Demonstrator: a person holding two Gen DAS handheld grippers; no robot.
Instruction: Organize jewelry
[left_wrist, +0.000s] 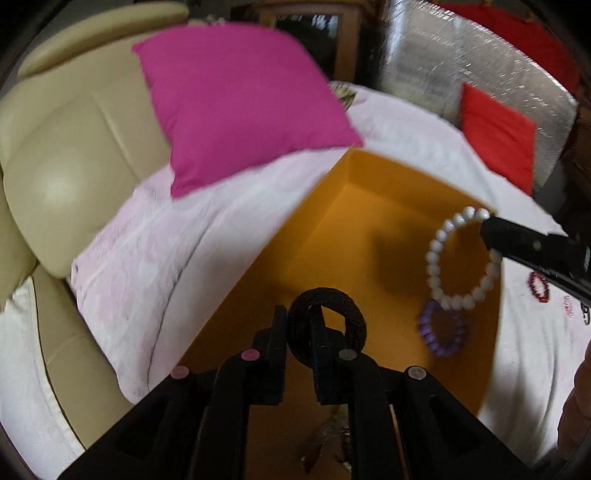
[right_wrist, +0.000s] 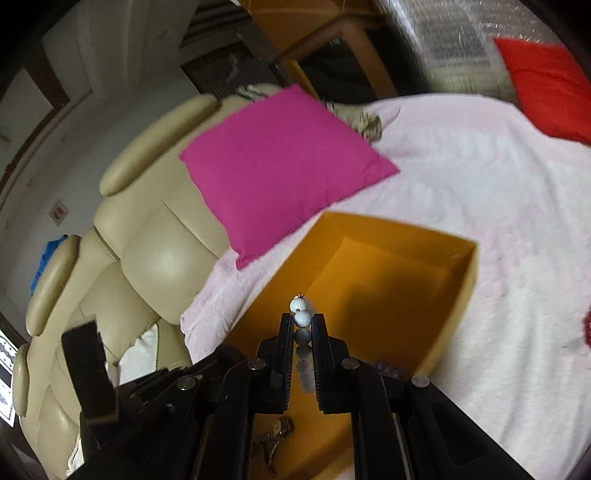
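An open orange box (left_wrist: 388, 184) sits on a pale pink cloth. My left gripper (left_wrist: 300, 325) is shut on a black fabric band (left_wrist: 354, 325) and holds it over the box. My right gripper (right_wrist: 303, 325) is shut on a white bead bracelet (right_wrist: 302, 318), also over the box (right_wrist: 388, 266); in the left wrist view the bracelet (left_wrist: 436, 258) hangs from the right gripper (left_wrist: 487, 229). A purple bead bracelet (left_wrist: 441, 332) lies in the box. A brownish jewelry piece (right_wrist: 280, 428) lies in the box's near part.
A magenta cushion (left_wrist: 240, 103) lies beyond the box on the cloth (left_wrist: 166, 258). A red cushion (left_wrist: 498, 136) lies at the far right. A dark red bracelet (left_wrist: 539, 286) lies on the cloth right of the box. A beige leather sofa (left_wrist: 55, 166) is on the left.
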